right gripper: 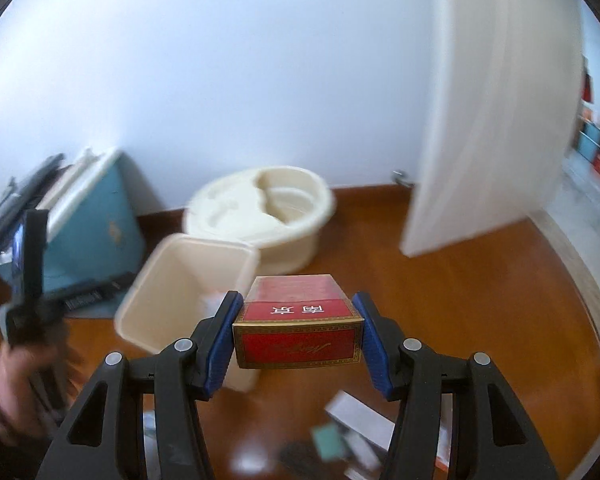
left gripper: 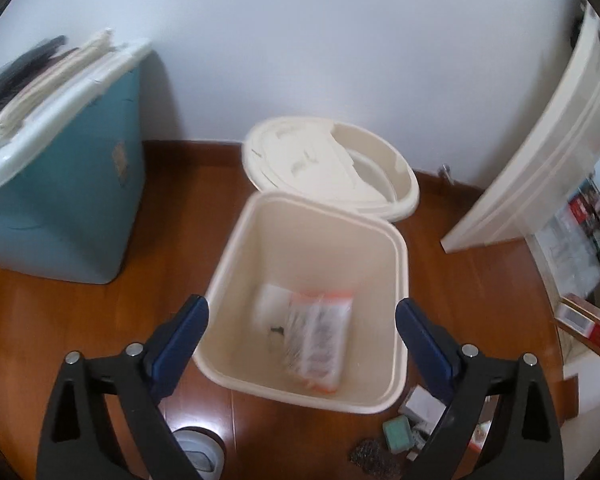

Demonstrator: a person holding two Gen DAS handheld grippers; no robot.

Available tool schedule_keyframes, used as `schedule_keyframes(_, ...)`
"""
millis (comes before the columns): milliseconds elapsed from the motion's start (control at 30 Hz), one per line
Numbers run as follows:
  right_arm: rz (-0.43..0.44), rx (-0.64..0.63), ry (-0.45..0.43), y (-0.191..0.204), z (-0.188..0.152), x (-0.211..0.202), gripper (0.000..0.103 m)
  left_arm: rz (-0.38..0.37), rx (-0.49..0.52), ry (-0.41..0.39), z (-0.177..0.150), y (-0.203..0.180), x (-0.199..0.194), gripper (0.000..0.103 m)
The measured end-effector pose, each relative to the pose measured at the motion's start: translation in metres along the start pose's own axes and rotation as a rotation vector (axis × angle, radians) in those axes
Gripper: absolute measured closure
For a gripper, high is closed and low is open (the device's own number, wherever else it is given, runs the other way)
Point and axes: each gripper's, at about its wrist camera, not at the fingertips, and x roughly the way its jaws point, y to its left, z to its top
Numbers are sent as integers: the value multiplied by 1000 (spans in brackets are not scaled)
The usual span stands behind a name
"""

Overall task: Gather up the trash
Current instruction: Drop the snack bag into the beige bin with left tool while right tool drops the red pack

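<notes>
Red box (right gripper: 298,322) is clamped in your right tongs (right gripper: 298,332), near the cream bin (left gripper: 311,398) | left tongs (left gripper: 301,322) wide open, empty | bin holds wrappers (left gripper: 319,340); floor scraps (left gripper: 399,434) remain.

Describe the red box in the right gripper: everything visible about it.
The red box is a small rectangular carton that looks like glossy cardboard, red with a gold patterned border on its near face. White Chinese characters sit on a red band on its top, upside down to the camera, and gold script marks the near face. It looks closed and undamaged. It is held roughly level in the air, clamped on its two sides by the blue pads of the right gripper, near the open cream bin. Nothing else touches it.
</notes>
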Motion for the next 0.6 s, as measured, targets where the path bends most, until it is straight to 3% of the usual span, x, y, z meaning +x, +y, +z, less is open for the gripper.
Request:
schedule_keyframes(167,80,-3,47,53,19,65,45,48,-104,-84,-3,39,-33,7)
schedule_keyframes(400,97,1,249,117,0,172,41,80,-157,-112,2,62,-41,7)
schedule_keyframes(467,104,21,286,117,-8,178,37,75,-155,-108,1,63,-44,7)
schedule_keyframes(600,131,-8,244,92,-7,136,36,60,-118,-115,-3,48,-45,7)
